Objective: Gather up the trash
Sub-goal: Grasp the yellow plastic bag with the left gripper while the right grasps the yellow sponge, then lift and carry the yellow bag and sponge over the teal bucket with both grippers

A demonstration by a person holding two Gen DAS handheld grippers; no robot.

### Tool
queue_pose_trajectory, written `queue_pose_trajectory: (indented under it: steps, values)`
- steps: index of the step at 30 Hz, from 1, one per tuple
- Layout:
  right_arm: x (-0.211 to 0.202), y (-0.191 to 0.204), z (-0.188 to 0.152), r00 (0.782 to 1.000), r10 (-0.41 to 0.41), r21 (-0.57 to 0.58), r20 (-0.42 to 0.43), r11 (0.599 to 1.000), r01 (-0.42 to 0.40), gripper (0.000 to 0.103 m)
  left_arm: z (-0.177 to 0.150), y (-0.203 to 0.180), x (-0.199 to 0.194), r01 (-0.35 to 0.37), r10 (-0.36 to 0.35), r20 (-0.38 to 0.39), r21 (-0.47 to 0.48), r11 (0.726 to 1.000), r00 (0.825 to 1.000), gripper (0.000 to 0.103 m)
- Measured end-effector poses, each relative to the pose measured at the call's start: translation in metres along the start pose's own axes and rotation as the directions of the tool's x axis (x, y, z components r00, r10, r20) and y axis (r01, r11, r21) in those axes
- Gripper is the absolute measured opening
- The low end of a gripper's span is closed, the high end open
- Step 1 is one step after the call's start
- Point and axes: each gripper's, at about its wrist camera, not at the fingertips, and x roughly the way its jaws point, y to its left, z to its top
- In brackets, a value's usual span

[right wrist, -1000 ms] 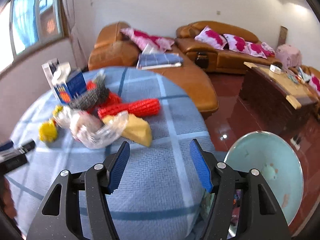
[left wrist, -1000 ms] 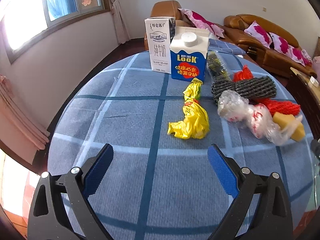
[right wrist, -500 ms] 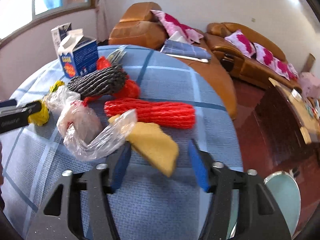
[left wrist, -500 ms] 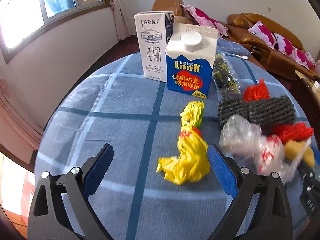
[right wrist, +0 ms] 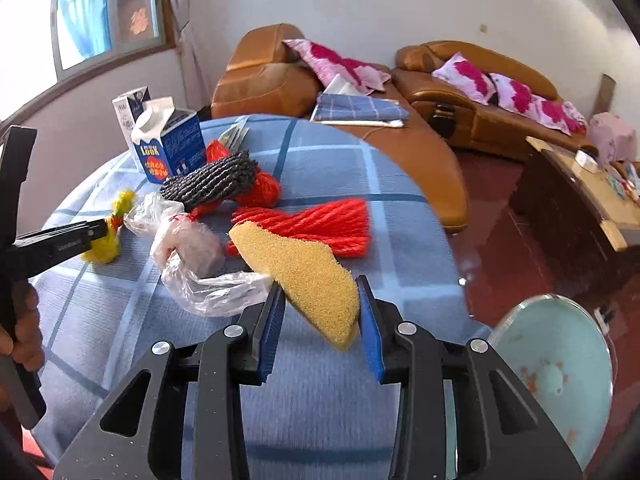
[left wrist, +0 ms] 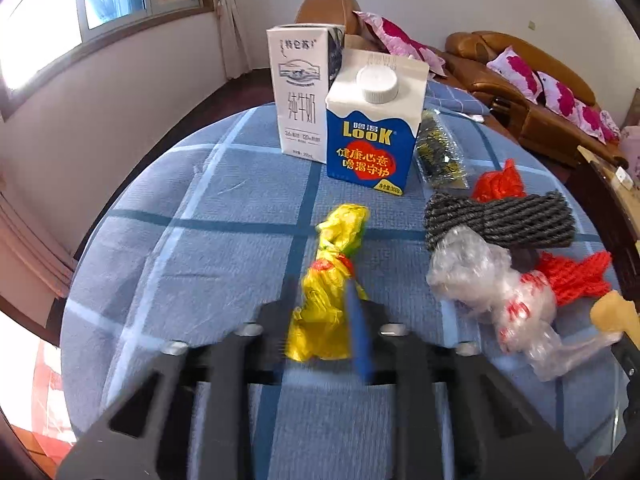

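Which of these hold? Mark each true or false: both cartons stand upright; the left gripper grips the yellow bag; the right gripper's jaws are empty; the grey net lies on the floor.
1. Both cartons, the white carton and the blue carton, stand upright. True.
2. The left gripper grips the yellow bag. True.
3. The right gripper has nothing between its jaws. False: the yellow sponge sits between them.
4. The grey net lies on the floor. False: it lies on the table.
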Motion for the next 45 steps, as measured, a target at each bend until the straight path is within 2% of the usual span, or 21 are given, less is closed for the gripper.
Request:
queue_pose_trajectory:
  steps: [5, 12, 17, 24, 26, 27, 28, 34, 37, 40, 45]
  values:
    - [-0.022, 0.002, -0.013, 1.000, 0.005, 0.020, 0.020, 1.000, -0.006, 0.036, -0.017, 0.009, -0.023, 0.003, -0.003, 0.026, 0.012, 1.000, 1.000, 0.021]
    - [-0.046, -0.005, -0.027, 0.998, -0.020, 0.051, 0.051, 0.999, 0.017, 0.036, -0.043, 0.037, -0.053, 0.072, -0.072, 0.034, -0.007, 0.997, 0.997, 0.021]
    - [-0.058, -0.015, -0.034, 0.997, -0.029, 0.097, 0.073, 0.995, 0.022, 0.036, -0.052, 0.045, -0.067, 0.079, -0.078, 0.043, -0.006, 0.997, 0.996, 0.021]
    - [-0.067, -0.014, -0.046, 0.997, -0.019, 0.101, 0.077, 0.995, 0.011, 0.036, -0.067, 0.040, -0.072, 0.073, -0.073, 0.024, 0.023, 0.997, 0.997, 0.023]
    - [-0.070, -0.015, -0.048, 0.997, -0.018, 0.101, 0.079, 0.995, 0.009, 0.036, -0.073, 0.042, -0.069, 0.072, -0.072, 0.006, 0.022, 0.997, 0.997, 0.041]
    - [-0.071, -0.015, -0.050, 0.997, -0.015, 0.101, 0.079, 0.995, 0.007, 0.036, -0.075, 0.044, -0.069, 0.067, -0.067, 0.005, 0.024, 0.997, 0.998, 0.057]
    - [-0.071, -0.015, -0.050, 0.997, -0.015, 0.101, 0.078, 0.995, 0.007, 0.036, -0.077, 0.045, -0.068, 0.056, -0.056, 0.008, 0.028, 0.998, 0.998, 0.061]
    - [-0.075, -0.017, -0.051, 0.996, -0.011, 0.108, 0.083, 0.994, 0.002, 0.036, -0.080, 0.046, -0.051, 0.041, -0.040, -0.048, 0.028, 0.999, 0.998, 0.059]
    - [-0.077, -0.019, -0.052, 0.996, -0.014, 0.107, 0.088, 0.994, 0.005, 0.036, -0.085, 0.046, -0.040, 0.024, -0.023, -0.080, 0.020, 0.999, 0.997, 0.048]
    - [-0.080, -0.021, -0.055, 0.996, -0.022, 0.111, 0.088, 0.994, 0.012, 0.036, -0.086, 0.041, -0.044, 0.004, -0.002, -0.044, 0.044, 0.999, 0.999, 0.037]
    - [-0.084, -0.025, -0.060, 0.995, -0.029, 0.127, 0.094, 0.992, 0.017, 0.036, -0.084, 0.034, -0.060, 0.006, -0.006, 0.002, 0.066, 0.998, 1.000, 0.034]
